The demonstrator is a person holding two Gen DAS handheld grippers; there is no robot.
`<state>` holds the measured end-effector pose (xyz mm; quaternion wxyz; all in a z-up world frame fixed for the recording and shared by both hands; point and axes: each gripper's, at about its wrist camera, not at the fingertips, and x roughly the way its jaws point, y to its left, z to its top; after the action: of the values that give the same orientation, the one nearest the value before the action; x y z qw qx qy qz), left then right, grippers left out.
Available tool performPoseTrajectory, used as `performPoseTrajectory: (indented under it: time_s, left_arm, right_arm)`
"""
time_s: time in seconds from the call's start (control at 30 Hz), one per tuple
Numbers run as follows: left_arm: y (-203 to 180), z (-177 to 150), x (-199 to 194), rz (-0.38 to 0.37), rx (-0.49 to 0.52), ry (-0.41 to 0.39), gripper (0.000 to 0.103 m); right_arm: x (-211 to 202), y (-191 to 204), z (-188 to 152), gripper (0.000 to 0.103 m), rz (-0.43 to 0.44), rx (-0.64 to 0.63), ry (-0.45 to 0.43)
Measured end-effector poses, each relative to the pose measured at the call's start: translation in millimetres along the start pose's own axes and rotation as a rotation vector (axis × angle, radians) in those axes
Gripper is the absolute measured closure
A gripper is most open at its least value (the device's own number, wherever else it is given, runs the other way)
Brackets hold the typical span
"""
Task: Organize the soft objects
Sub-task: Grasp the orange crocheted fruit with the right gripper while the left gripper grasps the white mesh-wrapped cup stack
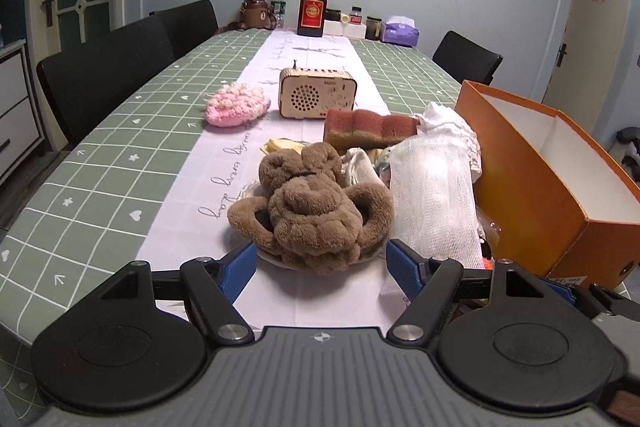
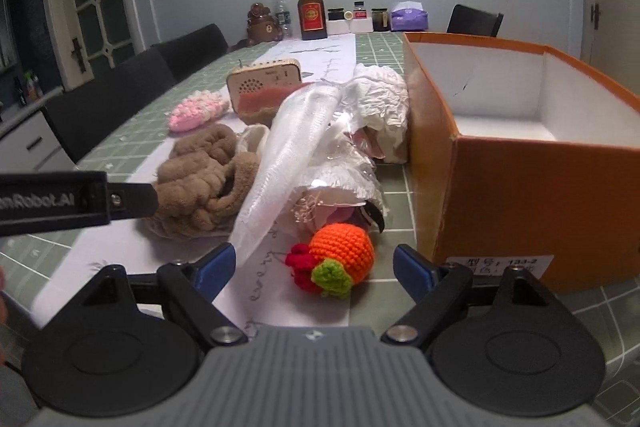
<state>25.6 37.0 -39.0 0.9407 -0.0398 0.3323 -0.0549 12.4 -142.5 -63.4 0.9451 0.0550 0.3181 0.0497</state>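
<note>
Both my grippers released, left gripper (image 1: pixel 322 267), right gripper (image 2: pixel 314 267). Right nears orange crocheted ball (image 2: pixel 342 255); gauzy white mesh (image 2: pixel 280 163) near table's edge may snag.

Left gripper (image 1: pixel 321 264) wide open, flanking brown plush (image 1: pixel 310 205); orange box (image 1: pixel 552 187) right.

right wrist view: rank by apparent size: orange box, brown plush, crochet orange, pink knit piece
1. orange box
2. brown plush
3. crochet orange
4. pink knit piece

The last two look close; the crochet orange sits nearer the camera, so their true order is unsure.
</note>
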Motion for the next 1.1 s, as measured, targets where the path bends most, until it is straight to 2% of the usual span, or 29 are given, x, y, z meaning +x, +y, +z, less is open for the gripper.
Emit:
performPoseTrajectory:
  time_s: [0.2, 0.3, 0.37, 0.43, 0.47, 0.67, 0.87, 1.1]
  left_arm:
    - [-0.7, -4.0, 2.4, -0.004, 0.013, 0.01, 0.016]
    - [-3.8, -7.0, 3.4, 0.011, 0.036, 0.013, 0.016]
    - [-6.2, -8.7, 3.8, 0.021, 0.053, 0.014, 0.016]
    - [-8.9, -9.4, 4.6, 0.026, 0.068, 0.017, 0.016]
    - [-10.4, -9.2, 5.2, 0.026, 0.074, 0.018, 0.016]
    - [-25.1, -4.1, 12.1, 0.019, 0.117, 0.025, 0.016]
    - [-54.4, 3.2, 19.0, -0.082, 0.195, 0.027, 0.015]
    - [-88.2, 9.3, 29.7, -0.109, 0.274, 0.029, 0.015]
  right_arm:
    - [19.4, 2.9, -4.6, 0.02, -0.02, 0.001, 0.016]
    - [22.8, 4.5, -6.0, 0.02, -0.041, -0.008, -0.007]
    - [24.0, 5.8, -8.3, 0.027, -0.057, -0.032, -0.027]
    - [25.5, 5.8, -10.7, 0.043, -0.067, -0.058, -0.032]
    - [26.8, 5.1, -11.6, 0.047, -0.066, -0.061, -0.029]
    - [24.8, -2.1, -14.6, 0.048, -0.041, -0.064, -0.042]
    - [18.9, -3.7, -19.4, 0.048, -0.037, -0.091, -0.043]
    - [17.1, -13.3, -21.0, 0.048, 0.001, -0.068, -0.045]
